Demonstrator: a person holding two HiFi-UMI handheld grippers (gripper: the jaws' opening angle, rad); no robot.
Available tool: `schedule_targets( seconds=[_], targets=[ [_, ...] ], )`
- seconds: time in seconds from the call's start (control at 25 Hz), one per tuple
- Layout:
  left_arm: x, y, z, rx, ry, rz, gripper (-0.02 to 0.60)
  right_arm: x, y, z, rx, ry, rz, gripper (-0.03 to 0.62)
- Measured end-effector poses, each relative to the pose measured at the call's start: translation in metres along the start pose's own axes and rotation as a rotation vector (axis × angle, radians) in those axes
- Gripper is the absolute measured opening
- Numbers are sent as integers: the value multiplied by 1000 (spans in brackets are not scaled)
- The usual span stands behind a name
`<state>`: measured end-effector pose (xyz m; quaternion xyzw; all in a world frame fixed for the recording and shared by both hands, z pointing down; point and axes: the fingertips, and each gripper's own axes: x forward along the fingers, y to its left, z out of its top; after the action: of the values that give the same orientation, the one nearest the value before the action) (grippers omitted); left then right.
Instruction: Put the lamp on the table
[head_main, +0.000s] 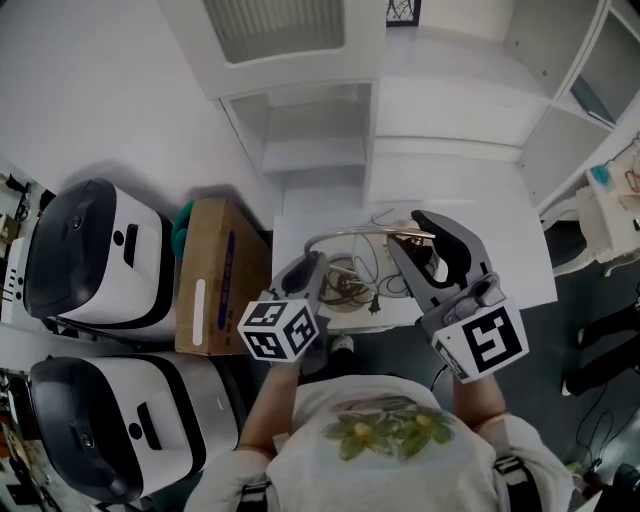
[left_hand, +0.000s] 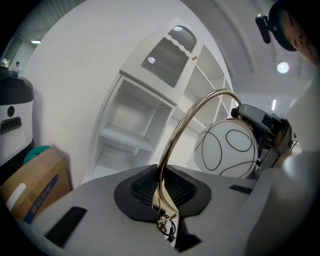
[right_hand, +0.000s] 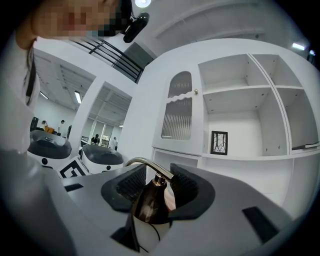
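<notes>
Over the white table's (head_main: 500, 220) near edge: we see the lamp (head_main: 350, 232) carried between both grippers; whether it touches the table we cannot tell.
Lamp: a curved brass stem, a white globe (left_hand: 225, 150) with thin black loops, a bronze cap (right_hand: 150, 202) above the globe.
Left gripper (head_main: 305, 270): its jaws are clamped on the stem's lower end (left_hand: 162, 192), with wires bunched just below.
Right gripper (head_main: 412, 235): its jaws stand wide and press on the bronze cap (right_hand: 155, 192).
Cord (head_main: 362, 285): we see it loose beneath the stem, over the table.
Left of the table: a cardboard box (head_main: 215, 290), just beside it.
Beyond the table: a white shelf unit (head_main: 310, 130).
</notes>
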<state>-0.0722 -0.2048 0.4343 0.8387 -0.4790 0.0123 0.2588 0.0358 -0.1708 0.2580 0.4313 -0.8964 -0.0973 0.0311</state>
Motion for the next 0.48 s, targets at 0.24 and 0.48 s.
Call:
schedule_targets(
  seconds=[0.24, 0.48],
  targets=[
    [26, 6, 10, 7, 16, -36, 58, 15, -16, -4, -7, 8, -39, 169],
    [49, 10, 18, 13, 37, -73, 58, 26, -32, -8, -10, 24, -82, 167]
  ],
)
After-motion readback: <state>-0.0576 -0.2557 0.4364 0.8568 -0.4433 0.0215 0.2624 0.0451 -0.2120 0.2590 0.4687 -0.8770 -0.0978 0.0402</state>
